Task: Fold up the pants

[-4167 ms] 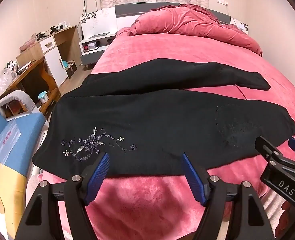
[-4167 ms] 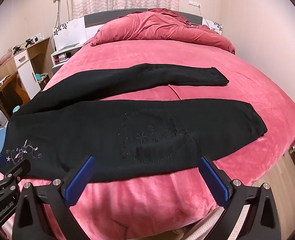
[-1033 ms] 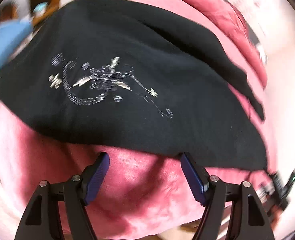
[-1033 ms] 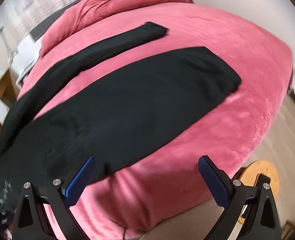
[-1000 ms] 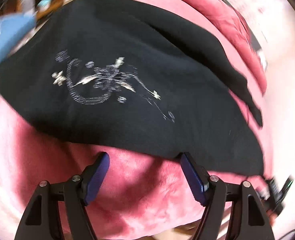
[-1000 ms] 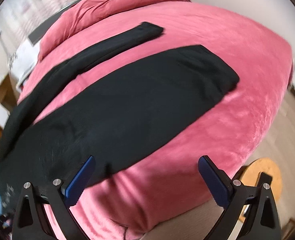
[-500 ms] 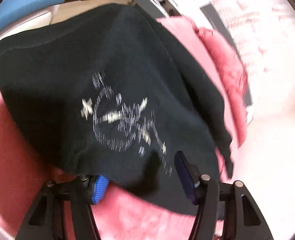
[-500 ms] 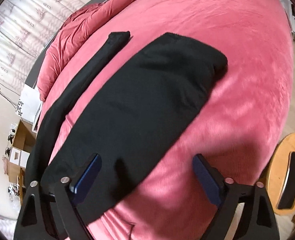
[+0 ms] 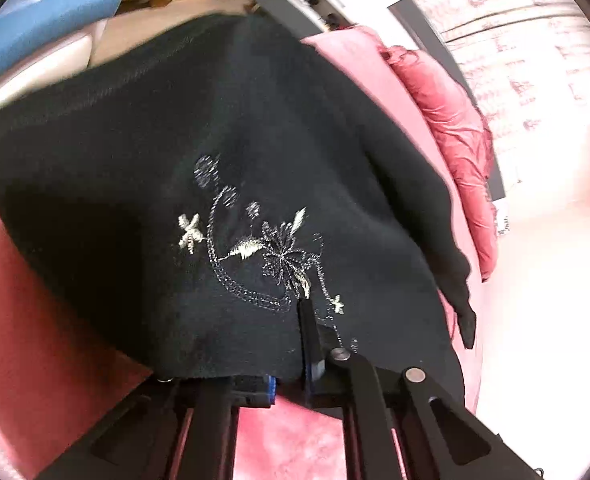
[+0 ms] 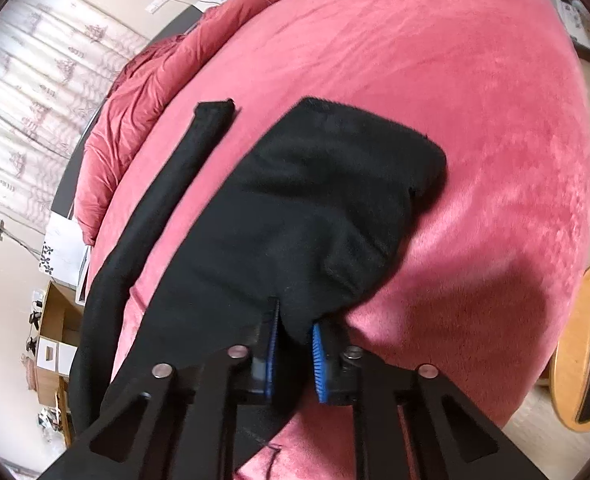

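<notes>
Black pants with silver flower embroidery lie spread on a pink bed. My left gripper is shut on the near edge of the pants at the embroidered waist end; the cloth drapes over one finger. In the right wrist view my right gripper is shut on the near edge of the wide pant leg close to its hem. The other leg lies stretched out beyond it on the bed.
The pink bed cover runs to a rumpled red duvet at the headboard. A round wooden stool stands right of the bed. A white nightstand and a blue padded seat stand to the left.
Both grippers were open in front of the pants' near edge. They have moved in and closed on it, the left at the waist end, the right at the leg end.
</notes>
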{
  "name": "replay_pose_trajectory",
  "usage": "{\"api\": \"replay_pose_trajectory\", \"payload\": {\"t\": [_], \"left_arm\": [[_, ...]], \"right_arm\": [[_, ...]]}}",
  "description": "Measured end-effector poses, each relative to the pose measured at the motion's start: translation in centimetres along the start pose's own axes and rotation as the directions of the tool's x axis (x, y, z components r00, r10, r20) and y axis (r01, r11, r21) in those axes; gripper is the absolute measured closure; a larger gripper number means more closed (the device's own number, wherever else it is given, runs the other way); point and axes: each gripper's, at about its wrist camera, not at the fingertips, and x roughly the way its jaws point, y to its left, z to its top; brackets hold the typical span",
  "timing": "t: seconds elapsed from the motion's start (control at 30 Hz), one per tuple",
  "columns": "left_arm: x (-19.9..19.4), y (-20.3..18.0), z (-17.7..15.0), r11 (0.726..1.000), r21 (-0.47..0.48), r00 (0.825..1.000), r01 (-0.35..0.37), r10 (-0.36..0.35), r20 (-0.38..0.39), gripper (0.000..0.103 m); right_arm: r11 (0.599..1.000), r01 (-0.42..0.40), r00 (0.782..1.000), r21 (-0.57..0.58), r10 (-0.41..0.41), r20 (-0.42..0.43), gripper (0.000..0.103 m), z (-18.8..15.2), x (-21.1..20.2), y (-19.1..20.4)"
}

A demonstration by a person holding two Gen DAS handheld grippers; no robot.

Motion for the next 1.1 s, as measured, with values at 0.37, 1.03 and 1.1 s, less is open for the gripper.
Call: {"api": "replay_pose_trajectory", "payload": {"t": [0.37, 1.03, 1.1], "left_arm": [[-5.0, -0.4, -1.5, 0.999, 0.049, 1.0, 0.005, -0.005, 0.003, 0.096], [-7.6, -8.5, -3.7, 0.932, 0.359, 0.997, 0.054, -0.067, 0.026, 0.067], [-4.8, -10.7, -3.0, 0.933, 0.343, 0.993, 0.112, -0.114, -0.014, 0.067]], "right_arm": [[0.998, 0.002, 0.999, -0.064, 0.0, 0.033, 0.094, 0.1, -4.6, -0.1], [0.927, 0.266, 0.948, -0.264, -0.202, 0.246, 0.064, 0.4, -8.4, 2.6], [0.95, 0.177, 0.971, -0.258, -0.125, 0.204, 0.062, 1.6, -7.4, 3.8]]}}
